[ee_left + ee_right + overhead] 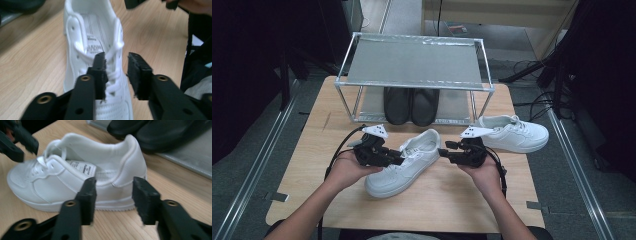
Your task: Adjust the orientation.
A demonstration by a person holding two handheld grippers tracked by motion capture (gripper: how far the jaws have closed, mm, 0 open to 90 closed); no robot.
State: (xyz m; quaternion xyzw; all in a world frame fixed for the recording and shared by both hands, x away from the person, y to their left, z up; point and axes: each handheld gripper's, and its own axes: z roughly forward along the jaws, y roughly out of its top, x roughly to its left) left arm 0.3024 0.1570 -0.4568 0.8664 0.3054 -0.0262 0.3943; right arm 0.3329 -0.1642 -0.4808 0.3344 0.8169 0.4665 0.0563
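I take the white sneaker [404,164] in the middle of the wooden table [312,145] as my landmark; it lies at a slant, toe toward me and to the left, heel away and to the right.

On the sneaker's left side is my left gripper [401,157], held in my left hand [346,171]. It reaches in over the laces [113,51]. In the left gripper view its jaws stand partly apart above the lace area; one pad [100,65] lies against a lace strand, the other is clear of the shoe, so nothing is pinched there.

Behind the sneaker, at the far edge of the table, stands a metal shoe rack [414,65] with a pair of black shoes [411,106] on its lower shelf.

On the sneaker's right, at the heel end, is my right gripper [443,151], resting in my right hand [484,172]. In the right gripper view its jaws are half apart and empty, just short of the heel collar [130,147], with the sole [110,206] showing between them and no contact that I can see.

Farther right of the sneaker and well apart from it, a second white sneaker [513,134] lies on its sole beside the rack's right leg.
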